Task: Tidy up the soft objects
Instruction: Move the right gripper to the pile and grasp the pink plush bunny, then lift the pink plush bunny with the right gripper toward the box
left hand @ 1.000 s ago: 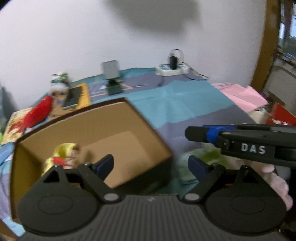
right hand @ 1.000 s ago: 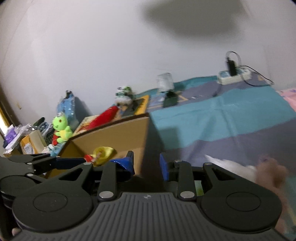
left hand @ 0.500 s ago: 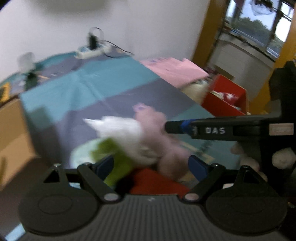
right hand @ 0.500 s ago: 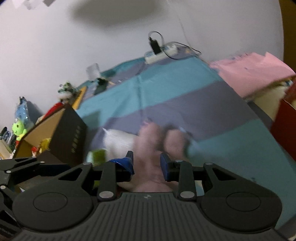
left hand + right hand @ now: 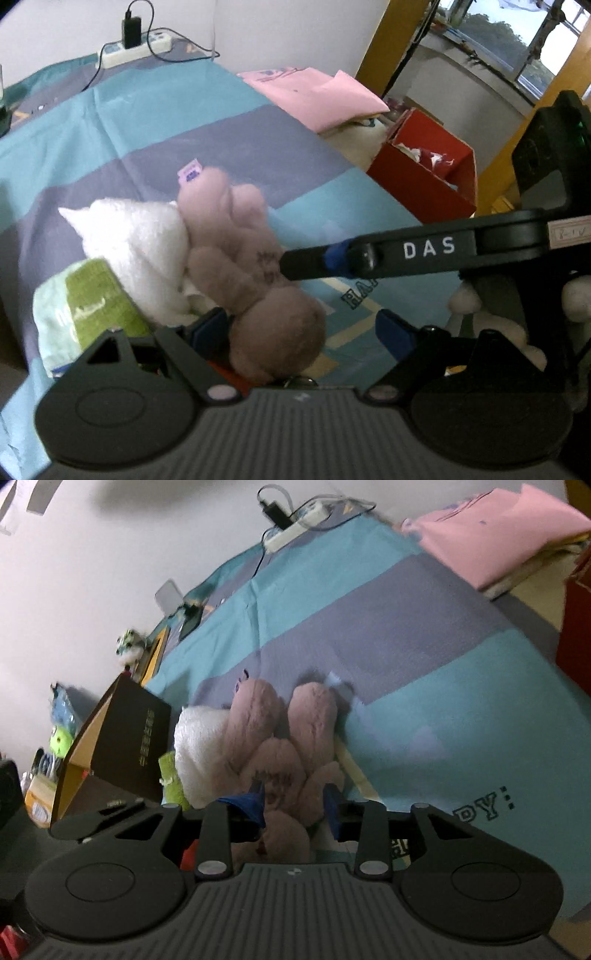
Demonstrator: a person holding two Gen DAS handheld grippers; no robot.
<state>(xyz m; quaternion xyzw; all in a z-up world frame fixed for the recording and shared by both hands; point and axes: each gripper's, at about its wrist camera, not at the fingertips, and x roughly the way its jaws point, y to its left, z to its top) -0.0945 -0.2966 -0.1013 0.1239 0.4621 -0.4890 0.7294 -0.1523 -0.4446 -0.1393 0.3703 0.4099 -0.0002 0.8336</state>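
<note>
A pink plush toy [image 5: 236, 251] lies on the striped blue and grey bedspread [image 5: 155, 122], leaning on a white fluffy item [image 5: 136, 243] and a green and white towel [image 5: 81, 306]. My left gripper [image 5: 301, 328] is open wide, and the plush's round head sits between its fingers, close to the left one. The right gripper [image 5: 317, 258] reaches in from the right to the plush's belly. In the right wrist view the right gripper [image 5: 293, 799] has its jaws opening, with the pink plush [image 5: 277, 746] torso between the blue pads and no clear squeeze on it.
An open cardboard box [image 5: 122, 746] stands just left of the pile. A red box [image 5: 424, 166] and folded pink cloth [image 5: 314, 96] sit at the bed's right edge. A power strip [image 5: 133, 48] lies by the wall. A pale plush [image 5: 495, 314] lies under the right gripper.
Both views swung away from the cardboard box toward the pile of soft things and dropped closer to it. The right jaws have widened slightly around the pink plush.
</note>
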